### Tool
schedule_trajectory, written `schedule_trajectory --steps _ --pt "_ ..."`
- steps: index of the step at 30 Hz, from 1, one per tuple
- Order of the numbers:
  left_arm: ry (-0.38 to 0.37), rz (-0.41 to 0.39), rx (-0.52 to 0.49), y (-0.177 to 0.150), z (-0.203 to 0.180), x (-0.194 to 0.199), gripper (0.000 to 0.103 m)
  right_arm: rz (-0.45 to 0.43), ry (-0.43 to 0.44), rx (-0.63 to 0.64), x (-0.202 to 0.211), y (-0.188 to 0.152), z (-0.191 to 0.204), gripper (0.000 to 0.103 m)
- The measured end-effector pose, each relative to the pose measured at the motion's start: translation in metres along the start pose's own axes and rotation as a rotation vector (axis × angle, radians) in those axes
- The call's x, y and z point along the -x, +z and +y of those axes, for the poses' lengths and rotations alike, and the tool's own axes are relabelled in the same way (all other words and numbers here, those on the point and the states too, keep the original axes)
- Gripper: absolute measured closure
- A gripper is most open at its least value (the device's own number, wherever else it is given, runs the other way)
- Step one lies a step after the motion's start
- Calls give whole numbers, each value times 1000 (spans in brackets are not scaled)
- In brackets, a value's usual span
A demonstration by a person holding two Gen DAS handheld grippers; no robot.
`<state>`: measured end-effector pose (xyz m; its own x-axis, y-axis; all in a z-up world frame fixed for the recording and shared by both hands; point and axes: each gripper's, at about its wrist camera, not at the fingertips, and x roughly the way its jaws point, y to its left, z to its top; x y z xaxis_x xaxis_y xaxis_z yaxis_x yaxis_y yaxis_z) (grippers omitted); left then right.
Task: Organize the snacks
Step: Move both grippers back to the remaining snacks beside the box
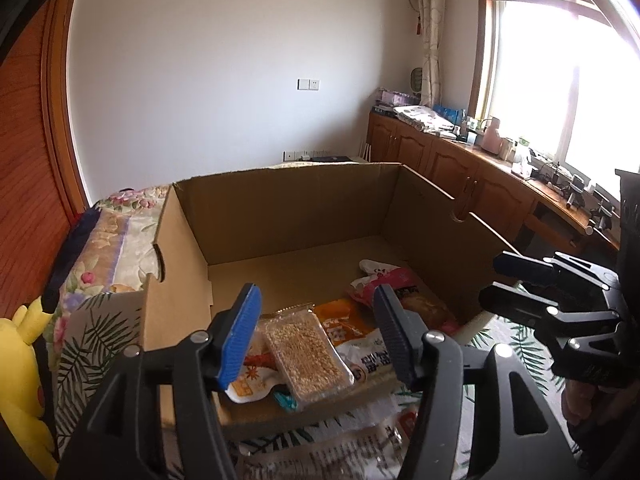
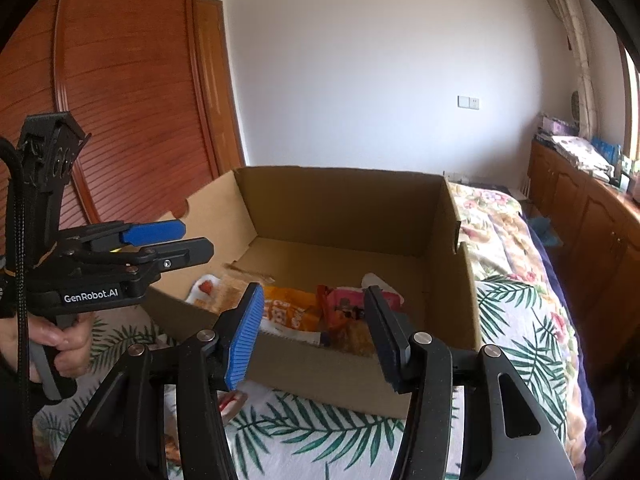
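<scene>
An open cardboard box [image 1: 280, 208] stands on the bed and holds several snack packets. A clear pack of a grain bar [image 1: 308, 356] lies on top, beside an orange packet [image 1: 340, 320], a pink packet [image 1: 384, 284] and a white one [image 1: 368, 356]. My left gripper [image 1: 318, 336] hovers open over the box's near edge, and its pads do not touch the grain bar pack below. The right gripper [image 2: 316, 332] is open too, with nothing between its fingers, just in front of the box's [image 2: 340, 200] near wall. More packets [image 1: 352, 452] lie on the sheet outside the box.
The box rests on a leaf-print sheet [image 2: 320, 440] with a floral quilt [image 2: 492, 216] behind. A yellow plush toy [image 1: 24, 360] sits at the left. Wooden cabinets [image 1: 460, 160] with clutter run under the window, and a wooden wardrobe [image 2: 120, 100] stands beyond the bed. A hand [image 2: 60, 340] holds the left gripper [image 2: 196, 240].
</scene>
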<state>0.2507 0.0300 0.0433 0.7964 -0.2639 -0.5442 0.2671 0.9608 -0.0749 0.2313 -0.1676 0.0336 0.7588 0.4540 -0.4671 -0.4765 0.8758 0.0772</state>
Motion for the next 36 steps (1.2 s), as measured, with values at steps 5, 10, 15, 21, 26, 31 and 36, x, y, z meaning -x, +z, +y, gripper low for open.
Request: schedule_trajectory --steps 5,10,15,21,26,31,36 --pt "12 -22 -50 -8 -12 29 43 -15 2 7 26 -5 10 50" --pt "-9 -24 -49 -22 -16 52 43 -14 9 -1 46 -16 19 50" --pt "-16 -5 -55 -43 -22 64 43 12 5 -5 57 -37 27 50" --pt "-19 50 -68 -74 -22 60 43 83 6 -49 52 -72 24 50" --pt "-7 107 -79 -100 -17 53 43 132 17 -84 47 -96 25 50" --pt "22 144 -114 -112 -14 50 43 167 33 -81 41 -112 34 50" --pt "42 180 -170 -119 -16 44 43 185 51 -77 37 -117 39 49"
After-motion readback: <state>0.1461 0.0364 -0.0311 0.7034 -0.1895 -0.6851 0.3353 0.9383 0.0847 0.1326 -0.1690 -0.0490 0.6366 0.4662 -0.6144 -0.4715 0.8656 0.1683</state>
